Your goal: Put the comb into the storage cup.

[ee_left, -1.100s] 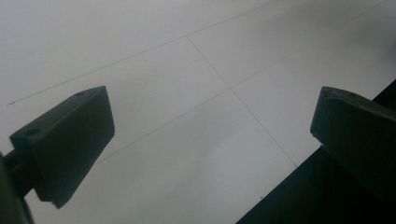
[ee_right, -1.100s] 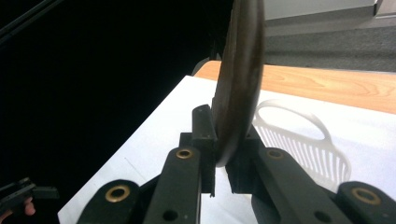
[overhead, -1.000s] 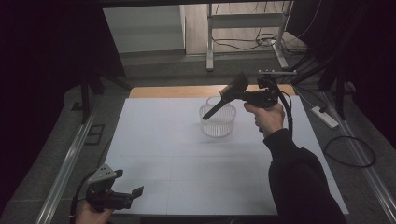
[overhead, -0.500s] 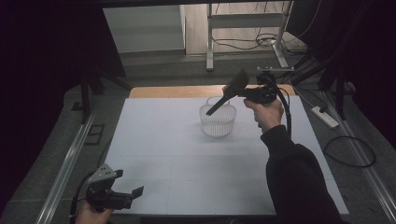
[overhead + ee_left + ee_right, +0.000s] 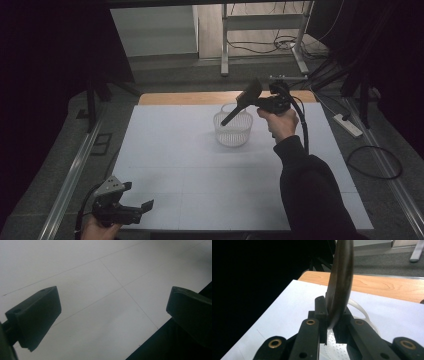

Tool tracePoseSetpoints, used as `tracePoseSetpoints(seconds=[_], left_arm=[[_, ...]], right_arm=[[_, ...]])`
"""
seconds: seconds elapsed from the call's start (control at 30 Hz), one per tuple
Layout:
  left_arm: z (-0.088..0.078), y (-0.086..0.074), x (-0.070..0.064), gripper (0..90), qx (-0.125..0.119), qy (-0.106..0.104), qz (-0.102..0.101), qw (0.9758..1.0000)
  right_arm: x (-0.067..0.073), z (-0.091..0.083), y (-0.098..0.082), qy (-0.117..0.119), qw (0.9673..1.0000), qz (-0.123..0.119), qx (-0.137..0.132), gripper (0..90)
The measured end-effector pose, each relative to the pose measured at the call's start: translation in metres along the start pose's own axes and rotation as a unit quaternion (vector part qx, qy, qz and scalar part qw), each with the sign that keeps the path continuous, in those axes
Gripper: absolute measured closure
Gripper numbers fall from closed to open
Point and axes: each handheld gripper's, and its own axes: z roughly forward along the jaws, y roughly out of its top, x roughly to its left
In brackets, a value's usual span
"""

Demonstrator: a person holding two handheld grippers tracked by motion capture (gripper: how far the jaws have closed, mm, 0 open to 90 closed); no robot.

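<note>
Over the white basket, right claw clamped on dark spatula, handle slanting down-left into it.

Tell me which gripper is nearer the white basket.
Right. The right gripper holds a dark utensil just above the white basket; the left gripper sits far off at the table's near-left edge.

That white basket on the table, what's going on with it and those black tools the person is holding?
A person works a hand-held gripper in each hand. The right gripper is shut on a dark, flat tool, possibly a spatula, and holds it slanting, its lower end over the open top of the white mesh basket at the far middle of the white table. Whether that end touches the basket I cannot tell. The left gripper hangs at the table's near left corner, jaws open, with nothing between them.
</note>
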Motion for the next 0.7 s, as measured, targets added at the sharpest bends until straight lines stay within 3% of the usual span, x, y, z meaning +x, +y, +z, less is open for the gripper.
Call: tracePoseSetpoints(seconds=[0.7], left_arm=[[0.0, 0.0, 0.0, 0.0, 0.001, -0.001, -0.001, 1.0]], right_arm=[[-0.015, 0.021, -0.023, -0.01, 0.9997, 0.014, 0.019, 83.4]])
